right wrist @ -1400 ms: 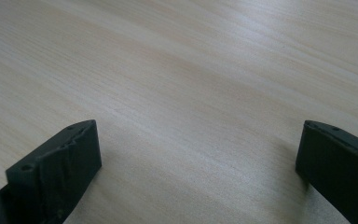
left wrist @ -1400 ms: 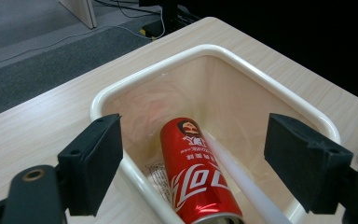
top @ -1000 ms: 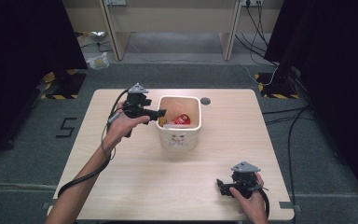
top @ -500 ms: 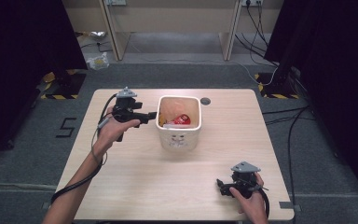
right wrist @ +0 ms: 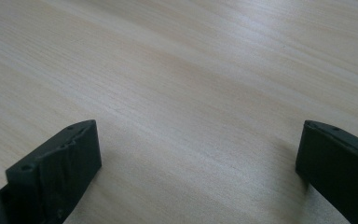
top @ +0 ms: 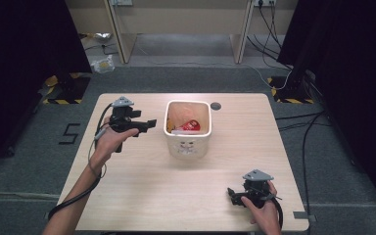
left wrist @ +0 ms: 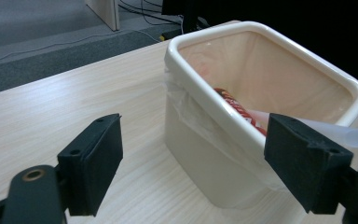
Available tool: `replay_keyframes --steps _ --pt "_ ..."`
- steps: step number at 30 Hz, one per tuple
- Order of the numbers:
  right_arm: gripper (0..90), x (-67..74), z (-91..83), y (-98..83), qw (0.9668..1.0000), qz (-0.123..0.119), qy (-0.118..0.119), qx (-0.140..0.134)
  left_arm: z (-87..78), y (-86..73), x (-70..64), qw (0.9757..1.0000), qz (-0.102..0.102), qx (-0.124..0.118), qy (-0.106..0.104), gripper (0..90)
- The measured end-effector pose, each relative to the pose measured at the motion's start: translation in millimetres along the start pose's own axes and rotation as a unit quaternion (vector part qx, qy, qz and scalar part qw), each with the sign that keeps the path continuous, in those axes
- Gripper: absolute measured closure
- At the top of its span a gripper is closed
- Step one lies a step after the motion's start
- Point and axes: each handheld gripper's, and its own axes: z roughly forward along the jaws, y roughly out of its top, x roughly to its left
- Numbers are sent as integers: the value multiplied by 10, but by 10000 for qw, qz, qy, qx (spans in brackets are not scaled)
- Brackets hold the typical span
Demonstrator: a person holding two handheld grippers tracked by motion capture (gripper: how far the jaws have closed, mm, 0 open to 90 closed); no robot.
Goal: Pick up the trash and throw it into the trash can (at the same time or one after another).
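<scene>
White and lined with a thin bag, the bin [top: 187,128] stands mid-table holding a red wrapper [top: 191,125], so your left gripper [top: 147,123] hovers beside it, jaws wide and empty, while your right gripper [top: 234,195] rests apart, likewise open.

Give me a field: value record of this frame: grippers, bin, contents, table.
left gripper: open, empty, held just left of the bin, jaws pointing at it
right gripper: open, empty, low over the table's near right corner
bin: white, square, upright, mid-table, lined with a thin plastic bag
contents: red packet and a translucent plastic piece leaning on the rim
table: light wood
hole: round, in the tabletop behind the bin
</scene>
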Motion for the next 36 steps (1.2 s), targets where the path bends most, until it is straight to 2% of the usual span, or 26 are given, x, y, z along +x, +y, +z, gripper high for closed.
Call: replay_keyframes --steps 16,20,27,36 --pt "2 2 -1 1 10000 4 -7 8 -85 -287 53 9998 -137 -89 -76 188" --pt "2 3 -1 1 10000 8 -7 11 -108 -374 102 9997 -214 -109 16 188" --pt "2 4 -1 2 10000 14 -9 12 -112 -541 175 9994 -329 -76 44 188" --pt "2 6 -1 2 10000 21 -9 14 -101 -697 195 9995 -290 1 134 188"
